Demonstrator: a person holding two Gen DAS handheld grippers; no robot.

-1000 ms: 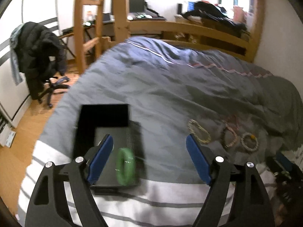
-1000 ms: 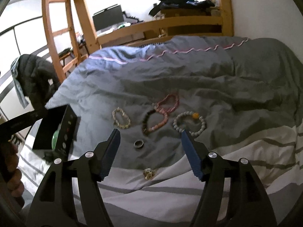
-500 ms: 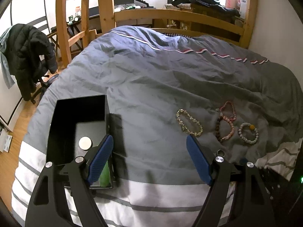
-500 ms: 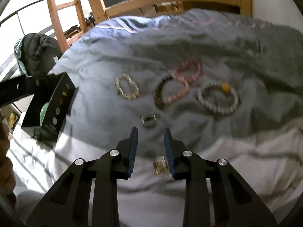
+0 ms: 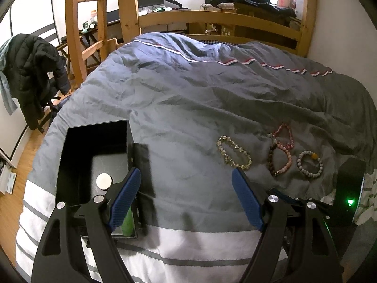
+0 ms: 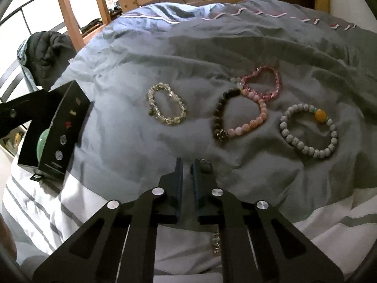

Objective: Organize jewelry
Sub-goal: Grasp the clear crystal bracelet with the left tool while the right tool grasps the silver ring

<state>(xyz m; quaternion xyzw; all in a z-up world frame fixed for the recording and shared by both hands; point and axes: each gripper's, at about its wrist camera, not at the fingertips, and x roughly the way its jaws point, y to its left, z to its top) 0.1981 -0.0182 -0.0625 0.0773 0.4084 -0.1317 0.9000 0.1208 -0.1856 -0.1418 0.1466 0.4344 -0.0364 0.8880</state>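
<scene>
Nearby, right tongs point(image 6: 186, 165) clenched at silver ring point(image 6: 204, 165) on grey duvet point(image 6: 132, 136); grip on ring unclear. Left tongs point(image 5: 186, 195) released over black box point(image 5: 94, 146). Four bead bracelets beyond: clear point(image 6: 166, 106), brown-pink point(image 6: 238, 115), pink point(image 6: 264, 85), white point(image 6: 308, 129).

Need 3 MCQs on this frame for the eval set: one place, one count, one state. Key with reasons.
1. Where is the green bangle?
A on the duvet
B in the black box
C under the black box

2. How many beaded bracelets lie on the duvet?
A two
B four
C six

3. The left claw is:
A shut on a bracelet
B shut on the black box
C open, empty

Key:
1. B, it shows through the box's open top.
2. B, four beaded loops lie there.
3. C, its blue pads stand wide apart with only duvet between them.
</scene>
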